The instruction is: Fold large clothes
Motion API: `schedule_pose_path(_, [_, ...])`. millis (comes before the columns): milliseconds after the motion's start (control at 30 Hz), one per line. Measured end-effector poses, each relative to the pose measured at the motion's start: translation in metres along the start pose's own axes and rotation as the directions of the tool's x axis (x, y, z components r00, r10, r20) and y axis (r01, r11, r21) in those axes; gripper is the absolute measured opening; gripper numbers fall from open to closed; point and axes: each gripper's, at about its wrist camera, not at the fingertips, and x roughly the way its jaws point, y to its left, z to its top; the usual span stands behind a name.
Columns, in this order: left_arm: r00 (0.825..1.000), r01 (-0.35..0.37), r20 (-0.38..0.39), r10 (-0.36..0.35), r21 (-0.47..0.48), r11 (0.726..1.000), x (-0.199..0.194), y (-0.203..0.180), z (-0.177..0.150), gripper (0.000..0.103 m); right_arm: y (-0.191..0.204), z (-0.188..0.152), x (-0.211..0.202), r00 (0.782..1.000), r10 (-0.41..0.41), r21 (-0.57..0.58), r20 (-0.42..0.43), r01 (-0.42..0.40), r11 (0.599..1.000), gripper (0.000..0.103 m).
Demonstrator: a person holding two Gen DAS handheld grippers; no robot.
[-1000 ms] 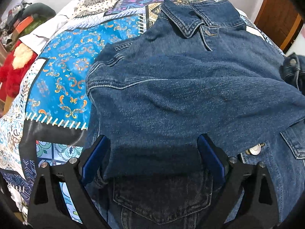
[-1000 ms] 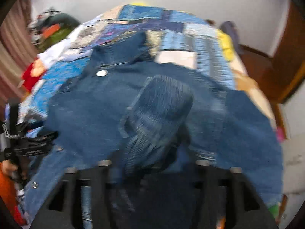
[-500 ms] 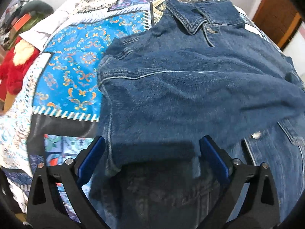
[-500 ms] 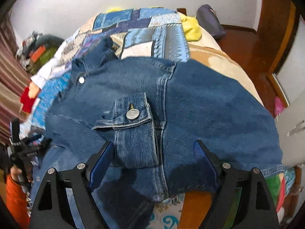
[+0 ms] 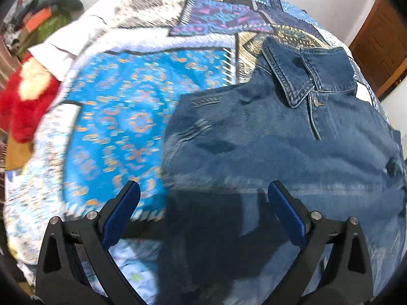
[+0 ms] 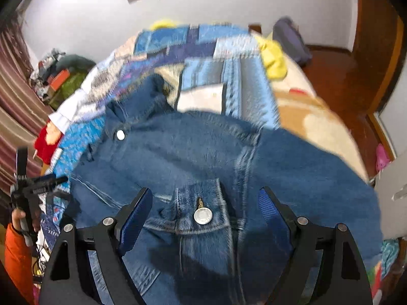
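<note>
A dark blue denim jacket [image 5: 279, 147] lies spread on a patchwork bedspread [image 5: 122, 117], collar [image 5: 300, 76] toward the far end. My left gripper [image 5: 203, 193] hovers open above the jacket's left edge with nothing between its blue pads. In the right wrist view the same jacket [image 6: 203, 157] fills the middle, a chest pocket flap with a silver button [image 6: 202, 216] just below my right gripper [image 6: 204, 198]. That gripper stands open and holds nothing. The left gripper [image 6: 33, 188] also shows at the far left, held by a hand in an orange sleeve.
A red plush toy [image 5: 25, 101] and piled items [image 5: 45, 20] sit beside the bed on the left. A yellow cloth [image 6: 273, 58] and a dark bag [image 6: 292, 40] lie at the bed's far end. Wooden floor and a door [image 6: 356, 81] are on the right.
Both grippers have pulled back from the jacket. The left one shifted leftward off the folded sleeve. The right one has let the cloth it held drop; the pocket flap now lies flat beneath it.
</note>
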Motion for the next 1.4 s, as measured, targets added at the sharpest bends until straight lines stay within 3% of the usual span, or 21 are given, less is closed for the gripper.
schedule_pose_path(33, [1.000, 0.000, -0.009, 0.000, 0.001, 1.000, 0.008, -0.005, 0.001, 0.101, 0.001, -0.001, 0.013, 1.000, 0.008, -0.001, -0.027, -0.008, 1.000, 0.079])
schedule_pose_path(100, [1.000, -0.016, -0.023, 0.016, 0.023, 1.000, 0.023, -0.016, -0.002, 0.101, 0.001, -0.005, 0.030, 0.997, 0.021, -0.003, -0.068, -0.022, 1.000, 0.052])
schedule_pose_path(233, [0.998, -0.064, 0.005, 0.064, 0.027, 0.998, 0.042, -0.026, -0.015, 0.103, 0.011, -0.012, 0.031, 0.999, 0.037, -0.050, -0.019, -0.038, 0.998, 0.040])
schedule_pose_path(267, [0.998, -0.061, 0.015, 0.061, 0.015, 0.998, 0.042, -0.025, -0.017, 0.103, 0.014, -0.011, 0.025, 0.999, 0.046, -0.069, 0.010, -0.045, 0.997, 0.030])
schedule_pose_path(500, [1.000, 0.014, -0.013, -0.015, -0.097, 0.995, 0.044, -0.006, -0.030, 0.103, 0.039, -0.003, -0.028, 0.976, 0.008, -0.200, 0.217, 0.037, 0.979, 0.023])
schedule_pose_path(633, [0.999, 0.031, -0.011, -0.033, -0.133, 0.991, 0.044, -0.001, -0.037, 0.103, 0.035, -0.007, -0.022, 0.978, -0.055, -0.213, 0.199, 0.098, 0.972, 0.023])
schedule_pose_path(733, [1.000, 0.011, -0.002, -0.011, -0.109, 0.994, 0.043, -0.005, -0.038, 0.103, 0.029, -0.012, 0.013, 0.979, -0.165, -0.254, 0.117, 0.190, 0.948, 0.023])
schedule_pose_path(833, [1.000, -0.018, 0.008, 0.018, -0.079, 0.997, 0.041, -0.013, -0.040, 0.103, 0.021, -0.015, 0.029, 0.975, -0.211, -0.250, 0.070, 0.221, 0.943, 0.037])
schedule_pose_path(900, [0.999, -0.033, 0.014, 0.034, -0.065, 0.997, 0.043, -0.016, -0.036, 0.103, 0.020, -0.014, 0.027, 0.948, -0.303, -0.248, 0.095, 0.317, 0.915, 0.086])
schedule_pose_path(933, [0.999, -0.035, 0.014, 0.036, -0.064, 0.997, 0.044, -0.017, -0.035, 0.103, 0.019, -0.013, 0.025, 0.922, -0.365, -0.256, 0.128, 0.386, 0.886, 0.092])
schedule_pose_path(1100, [0.998, -0.056, 0.004, 0.057, -0.075, 0.996, 0.043, -0.021, -0.029, 0.103, 0.007, -0.017, 0.004, 0.947, -0.300, -0.255, 0.114, 0.320, 0.913, 0.093])
schedule_pose_path(1267, [0.991, -0.133, 0.033, 0.134, -0.008, 0.991, 0.016, -0.038, -0.023, 0.103, -0.004, -0.029, -0.042, 0.924, -0.337, -0.222, 0.181, 0.372, 0.901, 0.094])
schedule_pose_path(1400, [0.985, -0.125, 0.126, 0.119, 0.041, 0.991, -0.022, -0.055, -0.022, 0.103, -0.028, -0.035, -0.078, 0.923, -0.327, -0.137, 0.201, 0.357, 0.924, 0.095])
